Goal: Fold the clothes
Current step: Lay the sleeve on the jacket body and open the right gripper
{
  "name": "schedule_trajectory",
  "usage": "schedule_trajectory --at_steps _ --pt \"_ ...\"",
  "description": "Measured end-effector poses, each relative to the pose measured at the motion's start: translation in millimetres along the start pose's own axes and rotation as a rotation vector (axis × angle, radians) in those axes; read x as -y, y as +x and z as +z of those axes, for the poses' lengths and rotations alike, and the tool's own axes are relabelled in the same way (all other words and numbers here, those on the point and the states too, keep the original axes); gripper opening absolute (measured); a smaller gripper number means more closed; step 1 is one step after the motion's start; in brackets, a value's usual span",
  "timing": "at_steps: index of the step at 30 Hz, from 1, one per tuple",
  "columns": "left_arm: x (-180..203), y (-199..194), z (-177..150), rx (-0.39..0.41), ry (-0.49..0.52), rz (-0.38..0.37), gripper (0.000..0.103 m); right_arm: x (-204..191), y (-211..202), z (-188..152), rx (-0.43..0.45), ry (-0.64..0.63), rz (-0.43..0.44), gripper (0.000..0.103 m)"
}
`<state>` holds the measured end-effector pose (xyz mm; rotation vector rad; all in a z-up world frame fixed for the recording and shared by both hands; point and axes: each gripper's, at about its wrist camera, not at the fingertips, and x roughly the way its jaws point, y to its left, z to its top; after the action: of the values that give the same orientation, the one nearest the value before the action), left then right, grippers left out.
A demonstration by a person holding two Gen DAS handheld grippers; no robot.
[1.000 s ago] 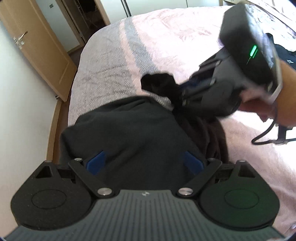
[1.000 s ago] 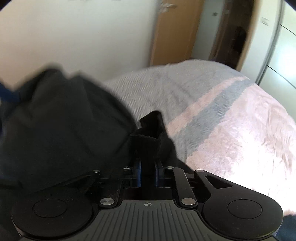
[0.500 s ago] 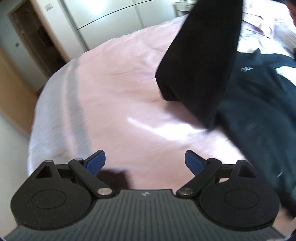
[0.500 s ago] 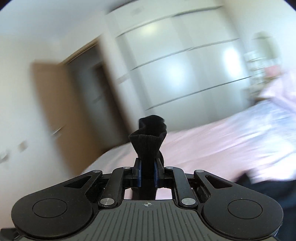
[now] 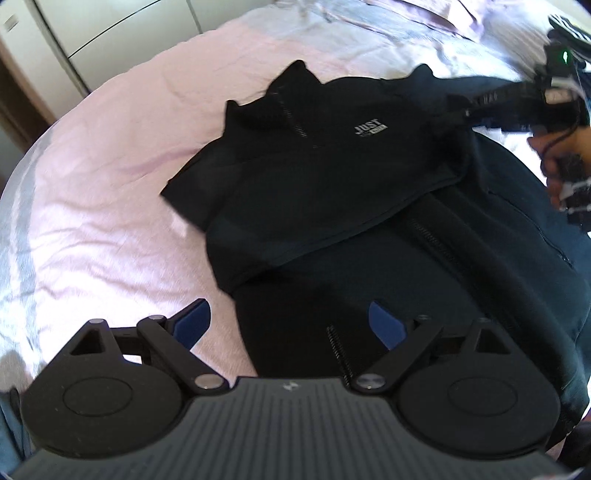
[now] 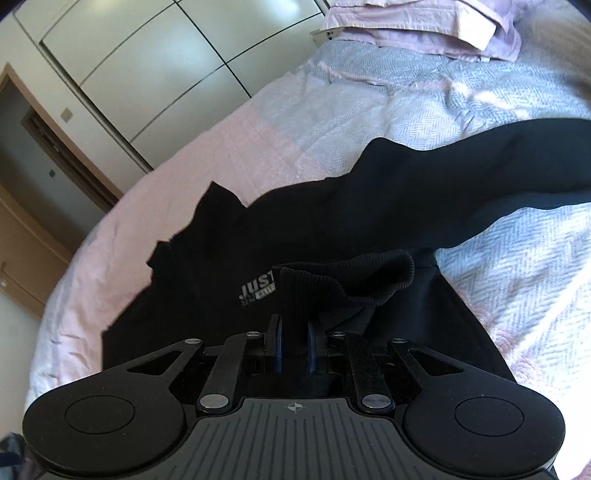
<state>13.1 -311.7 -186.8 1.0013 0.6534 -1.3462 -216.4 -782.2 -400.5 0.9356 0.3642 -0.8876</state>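
Note:
A black zip jacket [image 5: 332,177] with a grey "JUST" logo lies spread on the pink bedspread [image 5: 110,184], collar toward the far side. My left gripper [image 5: 291,325] is open and empty, just above the jacket's near hem. My right gripper [image 6: 294,349] is shut on the ribbed cuff [image 6: 354,284] of one sleeve and holds it above the jacket's chest [image 6: 258,258]. The right gripper also shows at the far right of the left wrist view [image 5: 480,107], with the sleeve stretched out from the jacket. The other sleeve [image 6: 480,177] trails to the right.
Pillows [image 6: 424,22] lie at the head of the bed. White wardrobe doors [image 6: 147,55] and a wooden door [image 6: 22,251] stand beyond the bed's left side. Bare bedspread lies left of the jacket.
Both grippers swung from the foot of the bed toward the head. The jacket, bunched and hanging before, now lies spread out flat. The right gripper kept its hold on the cuff.

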Motion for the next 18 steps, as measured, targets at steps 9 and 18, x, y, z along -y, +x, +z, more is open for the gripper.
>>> schedule_trajectory --at_steps 9,18 --pt "6 23 27 -0.014 0.065 -0.034 0.091 19 -43 -22 -0.065 0.099 -0.033 0.023" --pt "28 62 46 -0.013 0.214 -0.077 0.091 19 -88 -17 0.058 0.081 -0.139 0.051"
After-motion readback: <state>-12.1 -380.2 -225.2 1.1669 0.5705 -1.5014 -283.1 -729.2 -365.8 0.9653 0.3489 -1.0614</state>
